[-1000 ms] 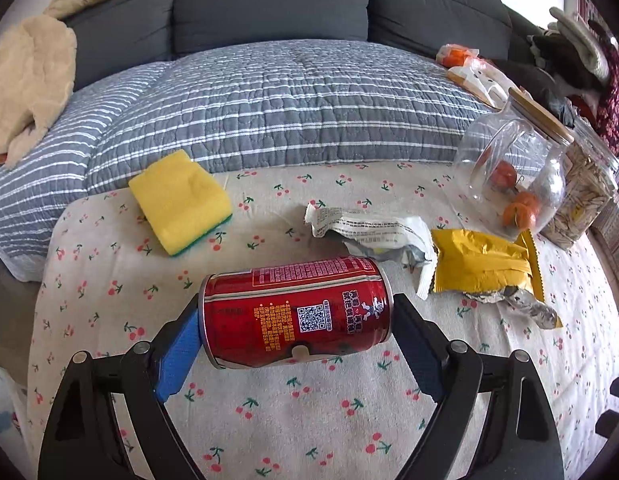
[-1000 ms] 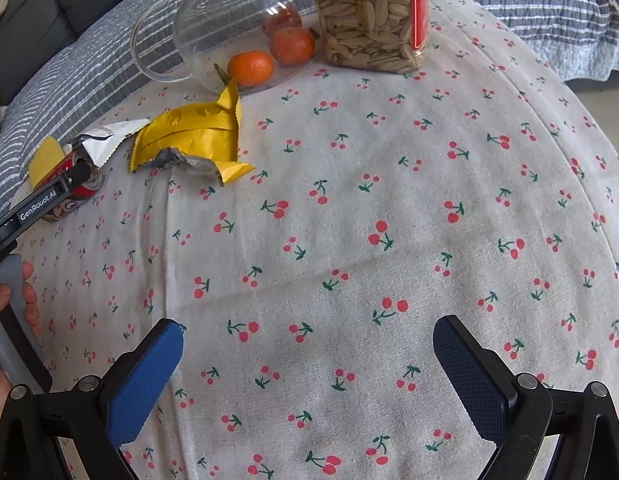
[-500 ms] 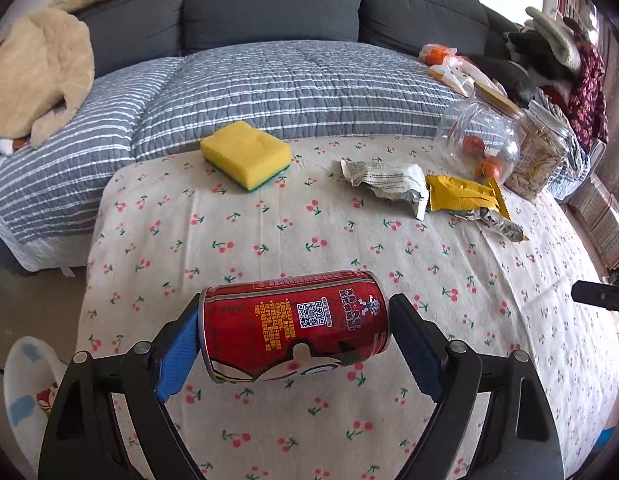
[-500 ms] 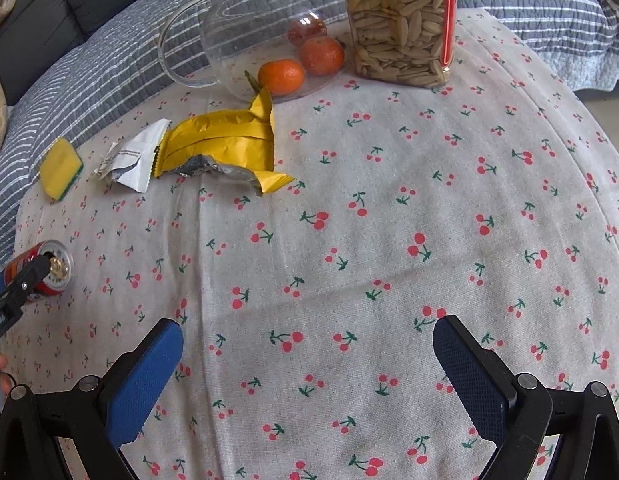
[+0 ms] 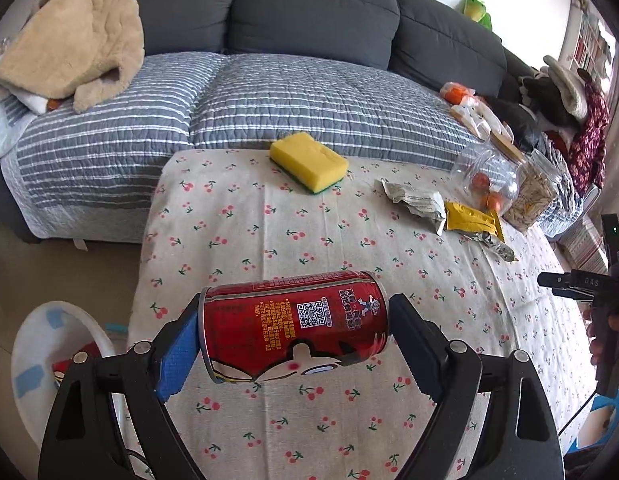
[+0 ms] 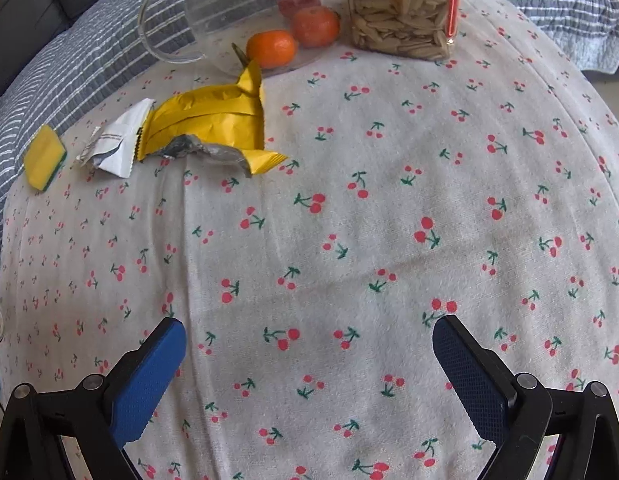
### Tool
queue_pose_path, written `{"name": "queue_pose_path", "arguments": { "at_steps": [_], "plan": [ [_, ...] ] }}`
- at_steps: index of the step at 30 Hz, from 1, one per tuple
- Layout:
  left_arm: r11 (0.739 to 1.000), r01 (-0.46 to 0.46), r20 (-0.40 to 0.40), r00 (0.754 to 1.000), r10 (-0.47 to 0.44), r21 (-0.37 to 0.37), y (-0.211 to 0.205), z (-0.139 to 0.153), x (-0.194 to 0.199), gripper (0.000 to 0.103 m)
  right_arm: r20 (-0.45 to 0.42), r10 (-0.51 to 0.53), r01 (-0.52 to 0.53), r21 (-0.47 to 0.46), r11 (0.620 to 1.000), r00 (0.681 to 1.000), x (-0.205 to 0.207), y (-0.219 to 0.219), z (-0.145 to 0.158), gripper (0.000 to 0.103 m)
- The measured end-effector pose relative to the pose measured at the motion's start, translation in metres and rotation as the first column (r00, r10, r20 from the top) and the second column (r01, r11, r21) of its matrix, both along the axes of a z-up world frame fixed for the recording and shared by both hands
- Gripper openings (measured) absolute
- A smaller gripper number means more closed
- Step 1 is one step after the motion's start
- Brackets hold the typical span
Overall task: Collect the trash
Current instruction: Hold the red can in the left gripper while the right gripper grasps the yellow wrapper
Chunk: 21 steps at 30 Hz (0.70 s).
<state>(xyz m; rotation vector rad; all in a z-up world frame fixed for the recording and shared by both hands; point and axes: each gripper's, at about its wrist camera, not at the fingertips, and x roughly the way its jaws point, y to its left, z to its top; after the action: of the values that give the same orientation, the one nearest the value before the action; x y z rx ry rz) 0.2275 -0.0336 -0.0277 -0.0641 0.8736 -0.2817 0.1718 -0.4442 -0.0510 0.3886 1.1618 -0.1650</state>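
My left gripper [image 5: 293, 336] is shut on a red drink can [image 5: 295, 326], held sideways above the near left part of the cherry-print table [image 5: 269, 240]. A white trash bin [image 5: 49, 344] stands on the floor at lower left, beside the table. A crumpled white wrapper [image 5: 415, 200] and a yellow wrapper [image 5: 471, 220] lie far right on the table; they also show in the right wrist view as the white wrapper [image 6: 117, 140] and yellow wrapper [image 6: 213, 120]. My right gripper [image 6: 309, 344] is open and empty over bare cloth.
A yellow sponge [image 5: 309, 160] lies at the table's far edge, also in the right wrist view [image 6: 43, 156]. A glass jug with oranges [image 6: 269, 12] and a jar of seeds [image 6: 401, 4] stand at the far right. A sofa with a striped quilt [image 5: 269, 96] lies behind.
My left gripper has lifted the can and drawn back toward the table's left edge, bringing the bin into view. My right gripper moved forward slightly toward the wrappers.
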Motion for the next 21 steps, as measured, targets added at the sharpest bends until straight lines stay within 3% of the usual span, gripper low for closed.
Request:
{"name": "queue_pose_path", "arguments": {
  "at_steps": [3,13,18,21],
  "plan": [
    [1.0,-0.017,-0.008,1.0,0.017,-0.022,0.009,0.0,0.004,0.09,0.047,0.007,-0.007,0.003,1.0,0.999,0.016,-0.004,0.006,0.093],
    [0.999,-0.034,-0.033,0.999,0.033,-0.025,0.013,-0.009,0.011,0.09,0.149,-0.071,0.046,0.163,0.986,0.986,0.066,-0.018,-0.003,0.075],
    [0.999,-0.038,-0.046,0.998,0.037,-0.013,0.012,-0.013,0.015,0.09,0.174,-0.057,0.025,0.18,0.983,0.983,0.091,-0.007,-0.011,0.075],
    [0.999,-0.037,-0.053,0.998,0.036,-0.008,0.011,-0.016,0.017,0.09,0.148,-0.015,-0.004,0.127,0.992,0.989,0.104,0.009,-0.021,0.075]
  ]
}}
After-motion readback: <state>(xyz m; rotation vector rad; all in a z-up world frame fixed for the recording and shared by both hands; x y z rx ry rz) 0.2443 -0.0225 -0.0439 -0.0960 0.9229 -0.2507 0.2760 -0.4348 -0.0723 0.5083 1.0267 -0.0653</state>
